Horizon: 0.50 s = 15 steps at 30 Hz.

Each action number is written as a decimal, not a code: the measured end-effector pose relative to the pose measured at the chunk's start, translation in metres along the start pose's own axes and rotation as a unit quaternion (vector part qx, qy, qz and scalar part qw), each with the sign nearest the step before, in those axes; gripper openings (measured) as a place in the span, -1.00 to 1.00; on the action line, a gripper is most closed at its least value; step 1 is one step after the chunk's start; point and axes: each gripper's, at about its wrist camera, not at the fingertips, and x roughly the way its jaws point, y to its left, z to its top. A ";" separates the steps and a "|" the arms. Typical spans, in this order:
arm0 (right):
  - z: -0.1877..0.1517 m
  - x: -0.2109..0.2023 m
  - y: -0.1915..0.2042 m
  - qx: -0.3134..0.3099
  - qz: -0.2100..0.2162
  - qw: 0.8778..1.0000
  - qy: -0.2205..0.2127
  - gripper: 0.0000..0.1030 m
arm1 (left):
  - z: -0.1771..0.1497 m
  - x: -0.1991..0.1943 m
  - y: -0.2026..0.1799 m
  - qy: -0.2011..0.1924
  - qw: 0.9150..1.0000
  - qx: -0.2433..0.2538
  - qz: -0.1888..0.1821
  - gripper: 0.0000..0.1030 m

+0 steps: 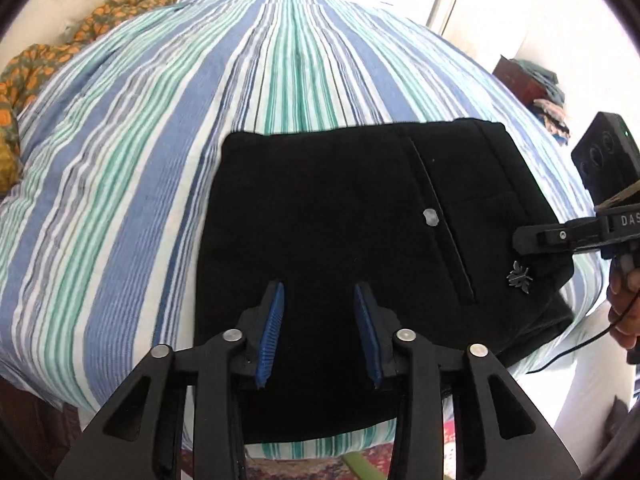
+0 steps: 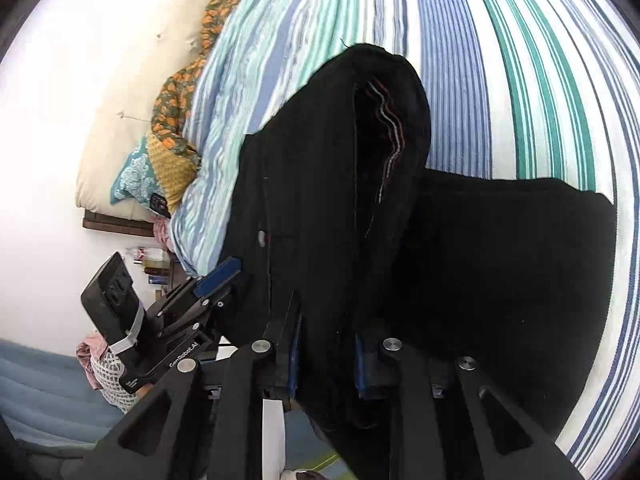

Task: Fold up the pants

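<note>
Folded black pants [image 1: 340, 216] on the striped bedspread [image 1: 120, 160] near its front edge, waistband toward my right, my left gripper [image 1: 319, 334] half open above them holding nothing, my right gripper [image 2: 326, 354] clamped on their lifted waistband edge.

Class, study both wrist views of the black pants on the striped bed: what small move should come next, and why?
Probably close the left gripper on the near edge of the pants. Its pads stand apart over the cloth with nothing pinched, while the right gripper already clamps a bunched fold at the pants' side, so the fold on the bedspread lacks a second hold.
</note>
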 end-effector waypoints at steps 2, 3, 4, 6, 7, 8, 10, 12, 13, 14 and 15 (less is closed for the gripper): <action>-0.007 -0.027 0.016 -0.014 0.029 0.999 -0.028 -0.61 | 0.007 -0.026 -0.001 -0.029 1.000 0.005 0.005 0.24; -0.011 -0.040 0.024 -0.022 0.038 0.998 -0.041 -0.61 | 0.010 -0.037 -0.002 -0.041 0.999 0.010 0.008 0.27; -0.015 -0.053 0.029 -0.030 0.042 0.997 -0.051 -0.61 | 0.013 -0.045 -0.004 -0.046 0.999 0.015 0.010 0.27; -0.025 -0.075 0.027 -0.031 0.035 0.997 -0.065 -0.61 | 0.017 -0.049 -0.007 -0.045 0.999 0.022 0.013 0.27; -0.031 -0.083 0.020 -0.022 0.033 0.997 -0.069 -0.61 | 0.017 -0.048 -0.009 -0.043 0.999 0.025 0.016 0.27; -0.037 -0.089 0.011 -0.011 0.029 0.997 -0.072 -0.61 | 0.015 -0.044 -0.011 -0.040 0.999 0.030 0.019 0.27; -0.051 -0.091 -0.019 0.025 0.007 0.997 -0.076 -0.61 | 0.011 -0.028 -0.015 -0.026 0.998 0.042 0.035 0.27; -0.064 -0.079 -0.047 0.045 -0.057 0.996 -0.058 -0.61 | 0.006 -0.007 -0.016 -0.004 0.998 0.051 0.040 0.27; -0.070 -0.069 -0.058 0.046 -0.086 0.994 -0.046 -0.58 | 0.002 -0.001 -0.018 0.006 0.997 0.055 0.046 0.27; -0.075 -0.063 -0.067 0.050 -0.089 0.994 -0.046 -0.55 | -0.002 0.004 -0.020 0.016 0.996 0.060 0.058 0.27; -0.077 -0.064 -0.073 0.061 -0.078 0.994 -0.056 -0.50 | -0.004 0.004 -0.021 0.020 0.996 0.061 0.068 0.27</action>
